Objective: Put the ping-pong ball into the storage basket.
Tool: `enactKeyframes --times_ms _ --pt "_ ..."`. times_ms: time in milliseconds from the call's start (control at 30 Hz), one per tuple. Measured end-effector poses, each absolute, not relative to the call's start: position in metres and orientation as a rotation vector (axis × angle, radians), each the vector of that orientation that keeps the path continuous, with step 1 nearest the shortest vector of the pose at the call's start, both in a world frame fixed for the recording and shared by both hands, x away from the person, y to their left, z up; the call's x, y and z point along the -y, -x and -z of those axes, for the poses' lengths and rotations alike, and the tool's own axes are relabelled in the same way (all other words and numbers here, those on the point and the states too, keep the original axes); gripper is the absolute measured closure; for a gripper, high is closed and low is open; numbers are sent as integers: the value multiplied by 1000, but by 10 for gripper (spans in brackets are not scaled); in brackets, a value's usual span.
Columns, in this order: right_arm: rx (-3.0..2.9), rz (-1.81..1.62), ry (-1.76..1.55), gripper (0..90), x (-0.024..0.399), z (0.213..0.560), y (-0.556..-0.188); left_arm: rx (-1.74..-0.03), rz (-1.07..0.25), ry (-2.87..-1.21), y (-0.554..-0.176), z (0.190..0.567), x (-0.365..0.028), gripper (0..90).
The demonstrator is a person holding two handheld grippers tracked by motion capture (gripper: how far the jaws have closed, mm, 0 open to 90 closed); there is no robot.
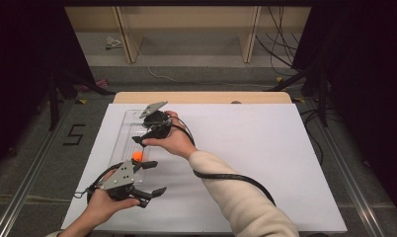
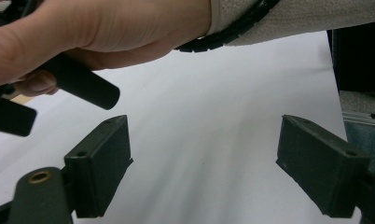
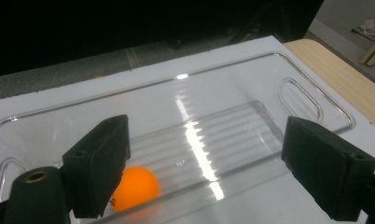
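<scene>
One orange ball [image 3: 135,187] lies in clear tray [image 3: 316,100].

high: we look forward and down from above the near edge, whole table [image 1: 265,148] seen | left gripper view: close and low, we face 3 o'clock over white sheet [image 2: 213,140] | right gripper view: close, we face 9 o'clock into tray [image 3: 213,93] | shared: sheet, tray [image 1: 118,143], ball [image 1: 137,156] [image 3: 135,186]
</scene>
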State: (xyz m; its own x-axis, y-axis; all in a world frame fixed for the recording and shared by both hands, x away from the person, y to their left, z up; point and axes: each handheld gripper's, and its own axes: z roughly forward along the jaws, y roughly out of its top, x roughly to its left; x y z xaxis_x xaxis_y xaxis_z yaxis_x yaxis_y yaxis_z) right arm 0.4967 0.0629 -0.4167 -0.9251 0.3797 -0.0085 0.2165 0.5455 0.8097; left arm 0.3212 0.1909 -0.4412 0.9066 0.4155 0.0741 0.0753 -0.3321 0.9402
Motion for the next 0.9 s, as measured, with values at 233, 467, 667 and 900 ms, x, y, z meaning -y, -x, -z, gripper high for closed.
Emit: enactKeyframes --times_ms 233,467,667,900 --pt "-2599 -1301 -539 164 -47 419 -496 -364 -361 -1890 -321 441 -191 169" --pt "-2585 -1296 -573 164 -32 419 -495 -366 -363 -1889 -321 441 -191 169" --pt "-2567 -1298 -610 164 -12 420 -494 -366 -362 -1891 -321 441 -191 169" --pt "-2560 -1286 -636 163 6 423 -493 -367 -364 -1891 -322 441 -191 169"
